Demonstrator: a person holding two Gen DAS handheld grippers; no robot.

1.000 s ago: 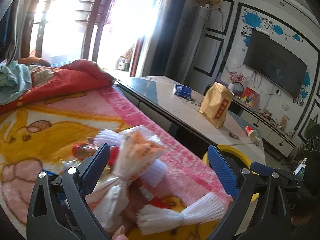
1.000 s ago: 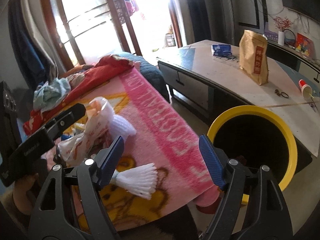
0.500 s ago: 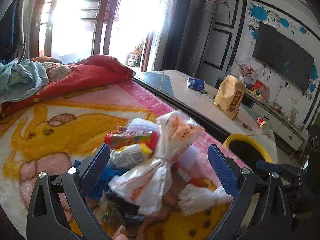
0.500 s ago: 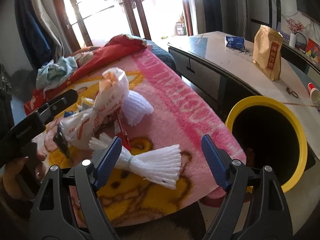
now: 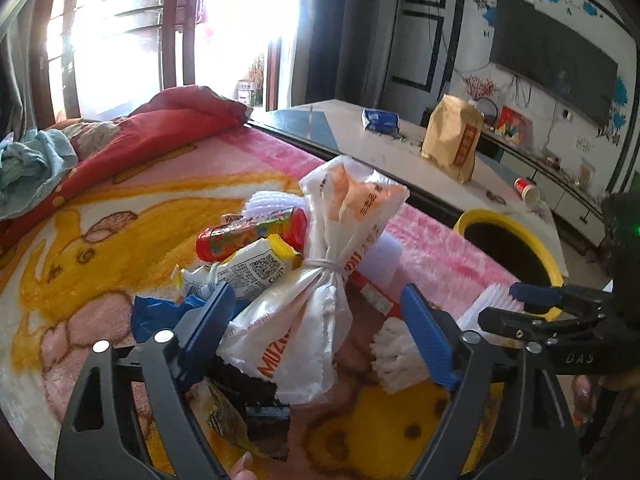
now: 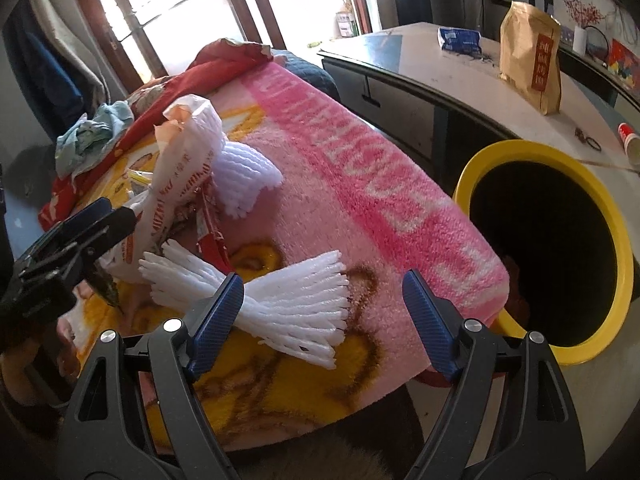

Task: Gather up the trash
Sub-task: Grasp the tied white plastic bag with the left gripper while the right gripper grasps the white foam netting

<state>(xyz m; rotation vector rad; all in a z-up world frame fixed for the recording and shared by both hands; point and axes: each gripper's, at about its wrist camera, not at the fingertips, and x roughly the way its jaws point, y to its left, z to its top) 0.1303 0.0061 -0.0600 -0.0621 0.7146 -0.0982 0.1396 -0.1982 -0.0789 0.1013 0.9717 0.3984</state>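
With both tongs apart, the left tongs (image 5: 312, 328) just narrowed around the light, crinkly tied plastic bag (image 5: 316, 280) on the blanket (image 5: 120, 208), we grip near its knot, while the right tongs (image 6: 324, 316) straddle the soft foam net (image 6: 280, 300).

Pink blanket (image 6: 360, 184) carries tied bag (image 5: 316, 288), foam nets (image 6: 280, 304), wrappers (image 5: 248, 268)

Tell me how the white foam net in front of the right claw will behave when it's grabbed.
The white foam net looks soft and airy, so it will probably squash flat between the pads and weigh almost nothing. Its splayed strands suggest floppy ends. Lying loose on the fuzzy blanket, it shouldn't roll.
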